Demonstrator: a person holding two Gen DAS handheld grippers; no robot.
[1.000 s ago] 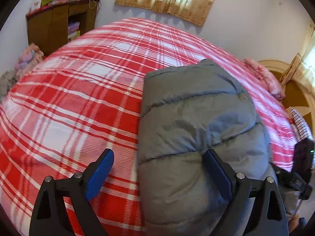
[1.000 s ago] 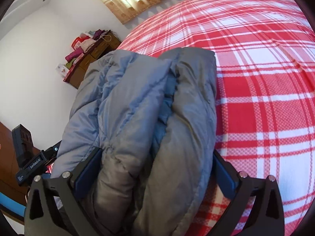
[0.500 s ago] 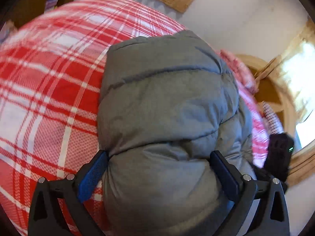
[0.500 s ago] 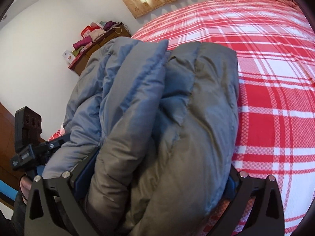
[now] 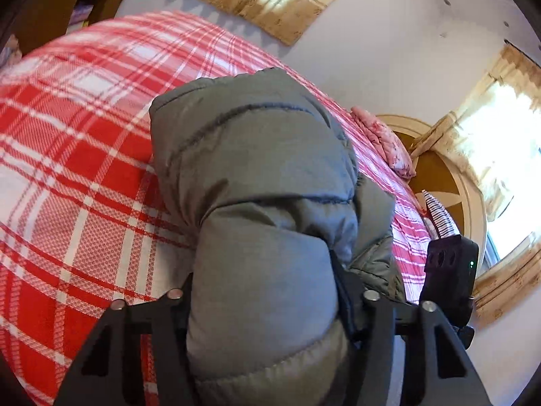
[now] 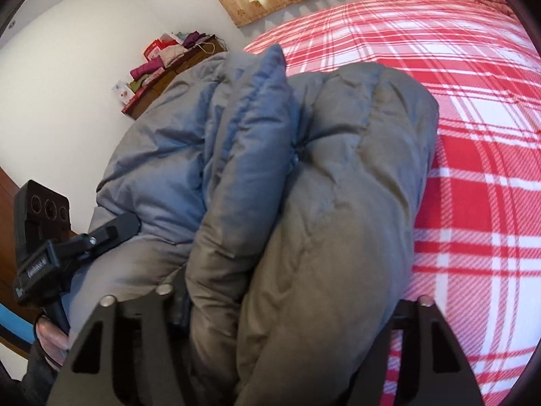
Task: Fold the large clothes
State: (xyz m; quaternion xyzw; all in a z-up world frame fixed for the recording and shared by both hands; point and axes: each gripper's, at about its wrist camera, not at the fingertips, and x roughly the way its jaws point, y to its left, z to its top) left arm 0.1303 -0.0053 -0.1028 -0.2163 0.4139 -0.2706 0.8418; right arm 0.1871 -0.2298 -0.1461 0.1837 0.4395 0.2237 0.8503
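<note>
One grey puffer jacket (image 5: 257,176), folded into a thick bundle, lies on one bed under a red-and-white plaid cover (image 5: 77,182), and two grippers have hold of it. The left gripper (image 5: 263,291) points down at a slant; its jaws have just been closing and now squeeze the near end of the bundle, which bulges out past them on both sides. The right gripper (image 6: 287,304) slants down likewise, its jaws also just closed in on the stacked folds (image 6: 304,203), the padding swelling over both of them so the pads are mostly buried; I take it they press the fabric. From the right wrist view, the left gripper's body (image 6: 44,237) sits to the left of the jaws, a hand (image 6: 50,335) on its handle, one finger edge touching the jacket.
</note>
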